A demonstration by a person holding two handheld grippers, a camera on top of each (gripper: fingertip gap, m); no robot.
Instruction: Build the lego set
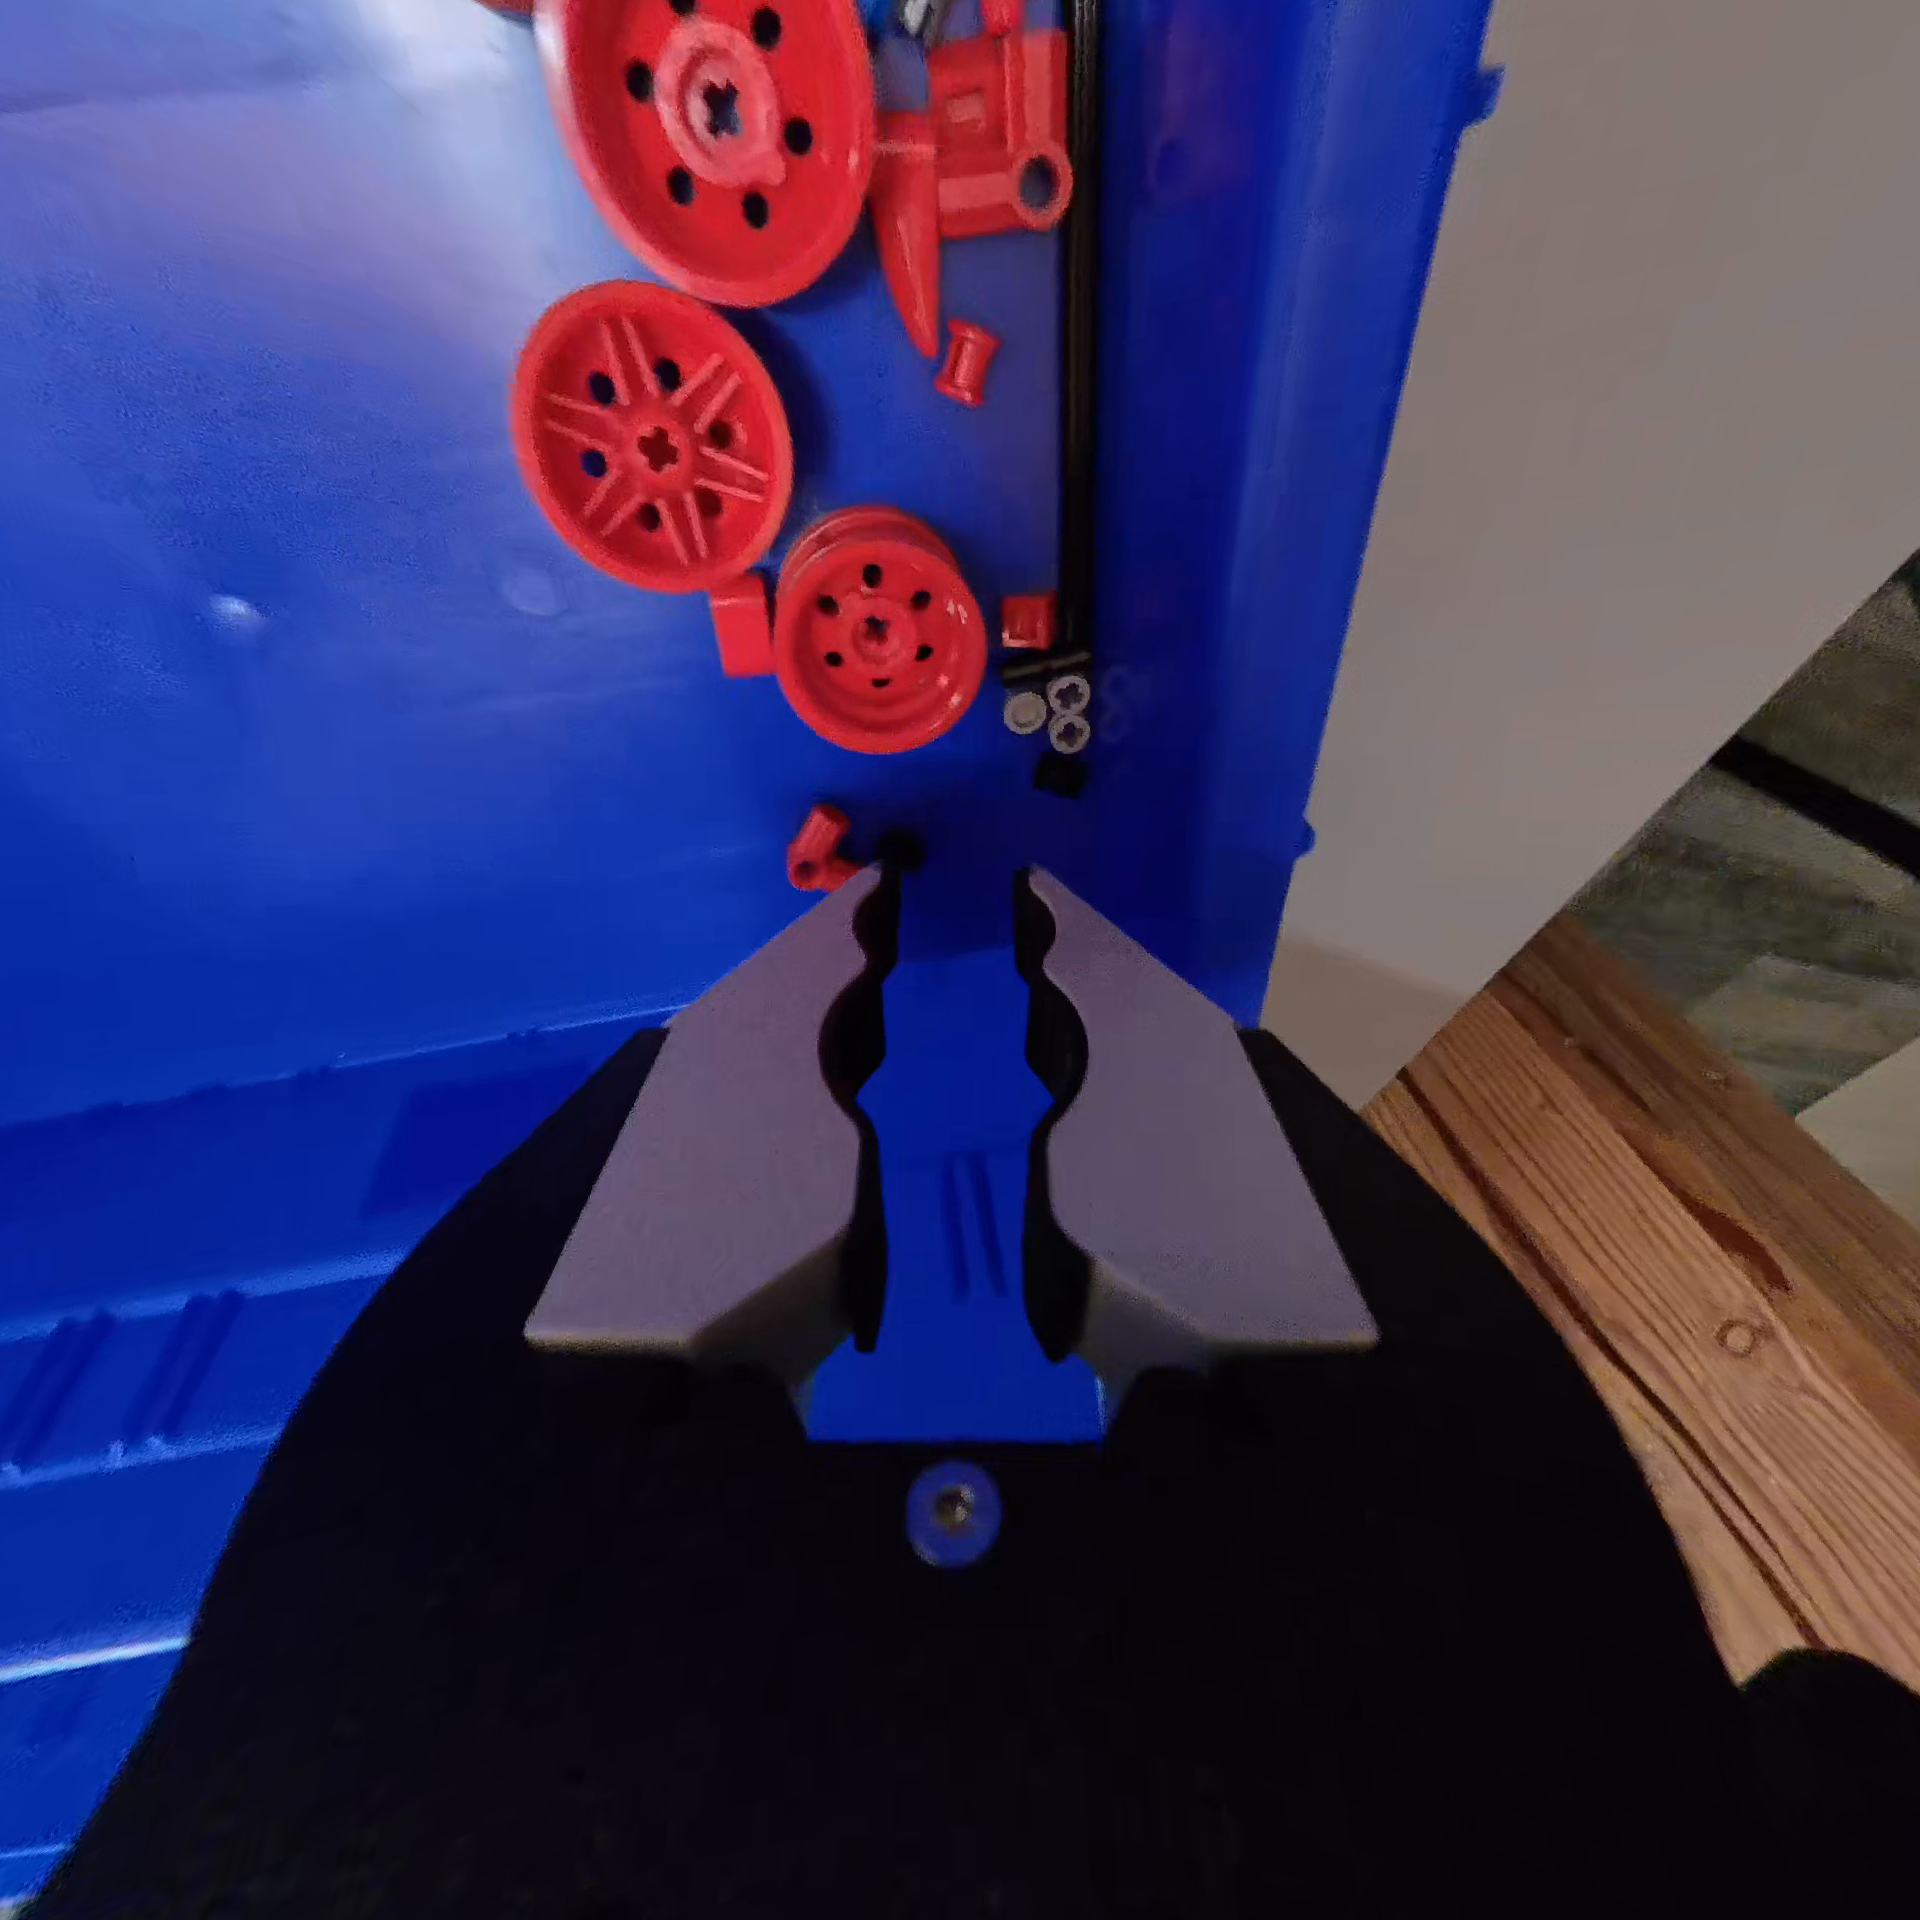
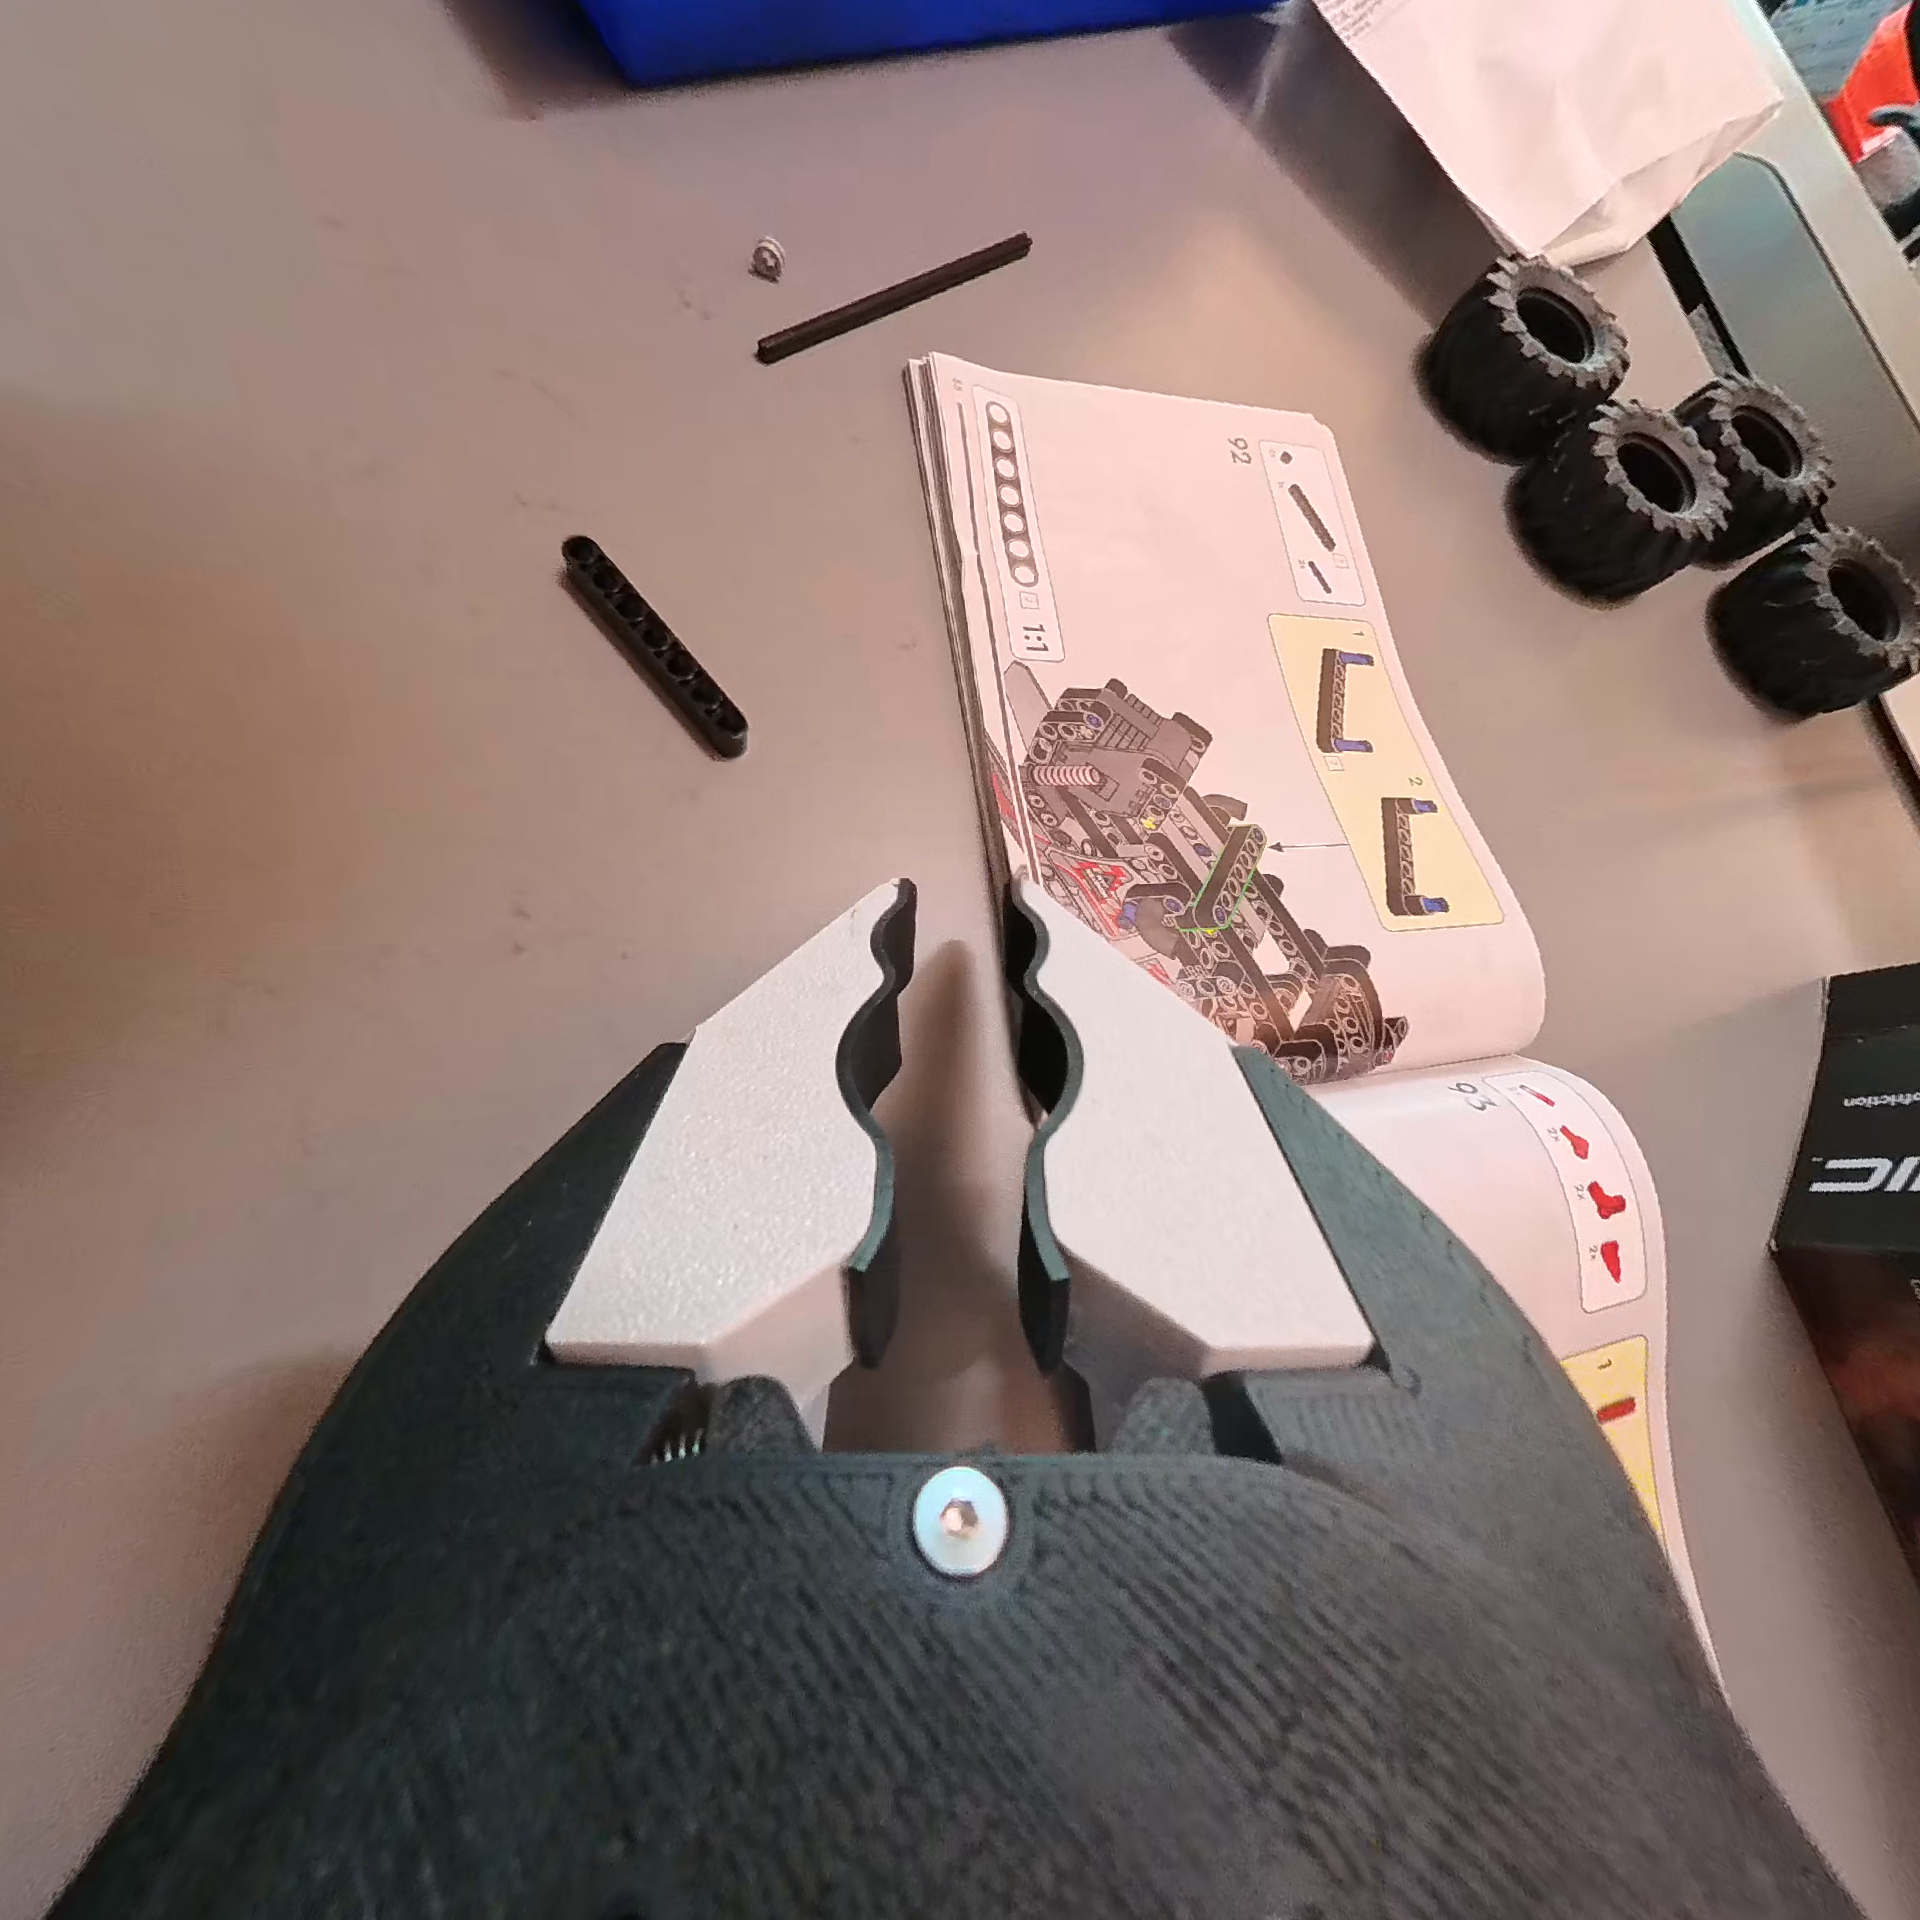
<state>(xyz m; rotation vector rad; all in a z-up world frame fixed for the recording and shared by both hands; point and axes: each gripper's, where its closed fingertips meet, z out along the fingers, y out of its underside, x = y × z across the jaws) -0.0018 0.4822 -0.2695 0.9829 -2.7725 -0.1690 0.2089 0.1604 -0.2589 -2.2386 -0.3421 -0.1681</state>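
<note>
In the left wrist view my left gripper (image 1: 956, 878) is open and empty inside a blue bin (image 1: 260, 623). Just beyond its tips lie a small black pin (image 1: 899, 850) and a small red connector (image 1: 816, 847). Farther in lie three red wheel rims (image 1: 878, 629), a long black axle (image 1: 1078, 343), small grey bushes (image 1: 1049, 712) and other red parts (image 1: 997, 135). In the right wrist view my right gripper (image 2: 961, 894) is open and empty over the grey table (image 2: 312, 831). A black holed beam (image 2: 655, 644), a black axle (image 2: 894, 296) and a small grey bush (image 2: 767, 256) lie ahead of it.
An open instruction booklet (image 2: 1195, 675) lies right of the right gripper. Several black knobbly tyres (image 2: 1652, 488) sit at the far right, with a white paper bag (image 2: 1558, 114) behind and a black box (image 2: 1860, 1195) at the right edge. A wooden board (image 1: 1610, 1247) lies right of the bin. My right fingertips sit around 40 centimeters from my left ones. To the long black axle (image 1: 1078, 343): left tips about 8 centimeters, right tips about 30 centimeters. Both grippers' tips are roughly 20 centimeters from the small grey bush (image 2: 767, 256).
</note>
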